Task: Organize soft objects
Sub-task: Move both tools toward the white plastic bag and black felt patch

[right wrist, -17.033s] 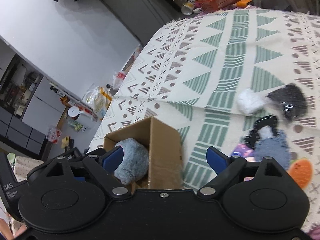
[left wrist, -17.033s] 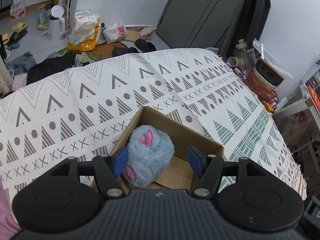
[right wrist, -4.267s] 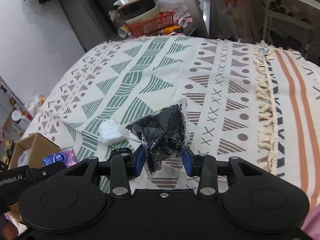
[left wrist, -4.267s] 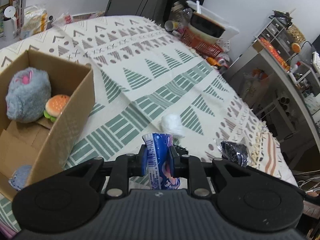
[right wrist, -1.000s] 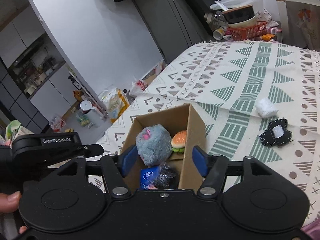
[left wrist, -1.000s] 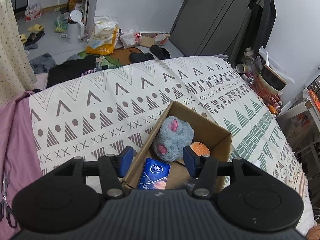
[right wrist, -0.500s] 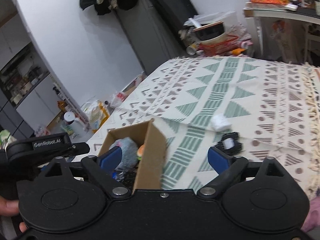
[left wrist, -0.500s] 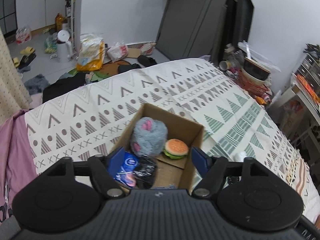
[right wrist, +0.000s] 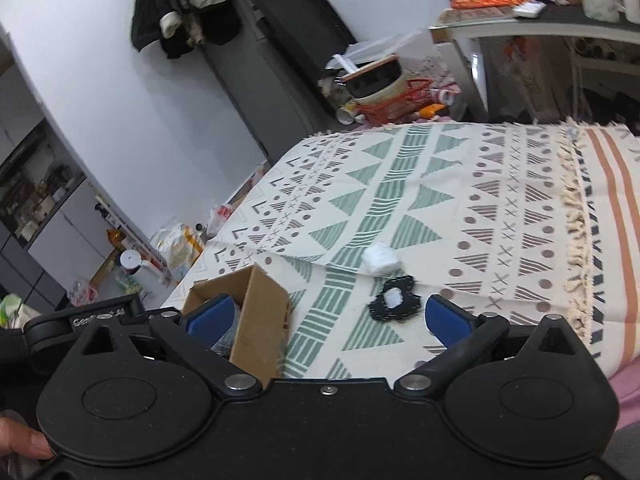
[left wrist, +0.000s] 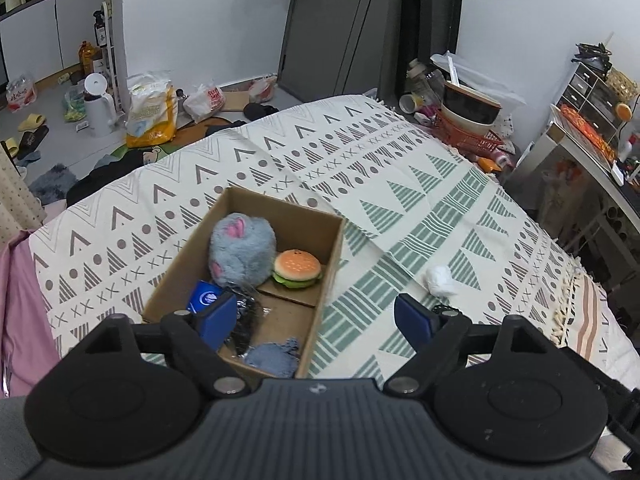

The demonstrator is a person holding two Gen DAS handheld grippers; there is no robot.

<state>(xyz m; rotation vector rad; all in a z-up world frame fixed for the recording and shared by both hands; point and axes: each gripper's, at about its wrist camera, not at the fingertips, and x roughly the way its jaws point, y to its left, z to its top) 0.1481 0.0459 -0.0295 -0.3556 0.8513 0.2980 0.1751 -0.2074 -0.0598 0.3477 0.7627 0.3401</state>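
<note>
Looks like this one's most of the way there. The cardboard box (left wrist: 334,254) is sitting on the patterned blanket (left wrist: 400,184) and is holding five things: one grey fuzzy plush (left wrist: 242,250), one burger toy (left wrist: 297,269), one blue tissue pack (left wrist: 205,298), one black bagged bundle (left wrist: 245,322) and one bluish-grey cloth piece (left wrist: 274,354) down at the box's 6 o'clock end.

Two items are still lying out on the blanket: one white wad (right wrist: 380,258) and, just beside it at its 6 o'clock, one black patch with a white centre (right wrist: 394,302). Both are off at the box's 3 o'clock side in the left wrist view, well apart from it.

Both grippers are hanging empty. The left gripper (left wrist: 316,318) is hovering over the box's near end with jaws spread wide, and the right gripper (right wrist: 328,320) is also spread wide, pointing roughly toward the black patch. So I'm guessing two more pickups and it's done.
</note>
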